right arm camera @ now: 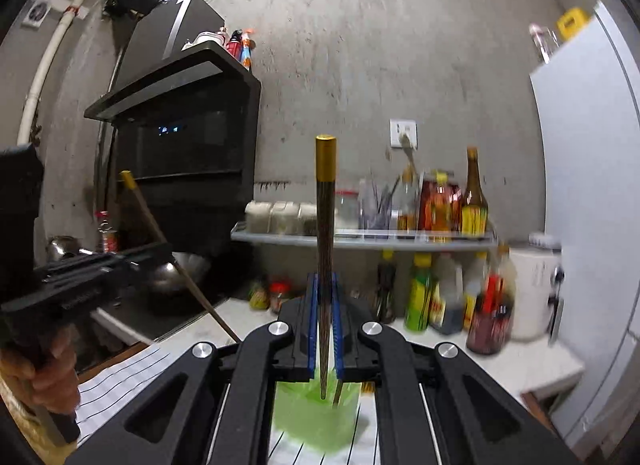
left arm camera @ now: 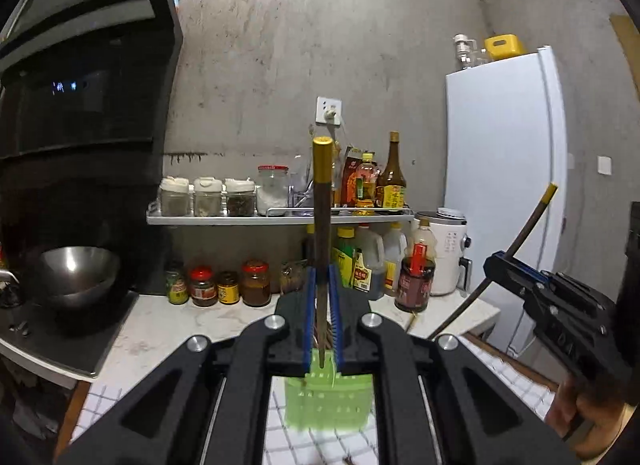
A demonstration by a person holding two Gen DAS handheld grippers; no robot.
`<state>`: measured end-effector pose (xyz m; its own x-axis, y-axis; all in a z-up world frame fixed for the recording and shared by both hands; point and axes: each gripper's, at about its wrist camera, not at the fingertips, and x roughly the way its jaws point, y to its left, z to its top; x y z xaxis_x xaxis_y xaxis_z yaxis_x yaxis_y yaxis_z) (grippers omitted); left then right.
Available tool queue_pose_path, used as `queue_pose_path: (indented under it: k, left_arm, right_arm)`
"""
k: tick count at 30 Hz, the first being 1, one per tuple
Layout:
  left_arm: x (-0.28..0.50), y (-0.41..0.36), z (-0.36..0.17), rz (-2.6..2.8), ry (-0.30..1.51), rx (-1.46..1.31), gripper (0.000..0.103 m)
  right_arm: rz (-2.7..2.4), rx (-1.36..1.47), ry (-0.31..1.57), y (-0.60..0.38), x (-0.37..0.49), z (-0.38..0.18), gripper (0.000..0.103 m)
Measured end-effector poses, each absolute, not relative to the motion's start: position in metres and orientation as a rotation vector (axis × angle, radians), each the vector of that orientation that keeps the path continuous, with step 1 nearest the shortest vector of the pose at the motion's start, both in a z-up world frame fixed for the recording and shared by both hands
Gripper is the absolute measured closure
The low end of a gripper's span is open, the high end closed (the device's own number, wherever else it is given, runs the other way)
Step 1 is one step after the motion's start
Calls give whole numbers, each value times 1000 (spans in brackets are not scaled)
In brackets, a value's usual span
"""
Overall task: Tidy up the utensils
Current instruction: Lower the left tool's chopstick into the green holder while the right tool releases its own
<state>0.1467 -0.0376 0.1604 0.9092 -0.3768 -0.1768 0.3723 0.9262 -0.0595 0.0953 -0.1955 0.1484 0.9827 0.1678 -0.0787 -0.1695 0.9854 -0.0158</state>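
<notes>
My left gripper point(left arm camera: 322, 277) is shut on a dark chopstick with a gold cap point(left arm camera: 322, 201), held upright, its lower tip over a green perforated holder point(left arm camera: 328, 401). My right gripper point(right arm camera: 325, 285) is shut on a second gold-capped chopstick point(right arm camera: 326, 205), its tip inside the green holder point(right arm camera: 316, 417) beside another thin stick. Each gripper shows in the other's view: the right one point(left arm camera: 490, 265) with its chopstick point(left arm camera: 532, 217), the left one point(right arm camera: 160, 253) with its chopstick point(right arm camera: 160, 237).
A white counter point(left arm camera: 168, 325) carries jars and sauce bottles point(left arm camera: 414, 281) under a metal spice shelf point(left arm camera: 280, 219). A steel wok point(left arm camera: 76, 277) sits on the stove at left under a black hood. A white fridge point(left arm camera: 504, 169) stands right. A checked cloth point(left arm camera: 320, 445) lies under the holder.
</notes>
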Motion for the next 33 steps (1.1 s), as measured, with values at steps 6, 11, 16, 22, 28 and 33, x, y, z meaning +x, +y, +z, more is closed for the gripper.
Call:
queue_pose_path:
  k: [6, 11, 16, 22, 28, 33]
  left_arm:
    - [211, -60, 126, -396, 308, -16, 97]
    - [250, -71, 93, -399, 414, 3, 96]
    - [259, -68, 87, -389, 438, -11, 96]
    - [220, -51, 113, -376, 367, -13, 92]
    - [155, -28, 115, -329, 346, 8, 82]
    - [103, -15, 64, -285, 483, 63, 82]
  right_arm:
    - [156, -54, 207, -186, 164, 115, 96]
    - [150, -60, 319, -186, 196, 88, 95]
    - [135, -65, 323, -187, 195, 93, 66]
    - [134, -74, 275, -193, 164, 112, 66]
    - [134, -84, 292, -204, 105, 112, 66]
    - [142, -63, 390, -214, 62, 76, 66]
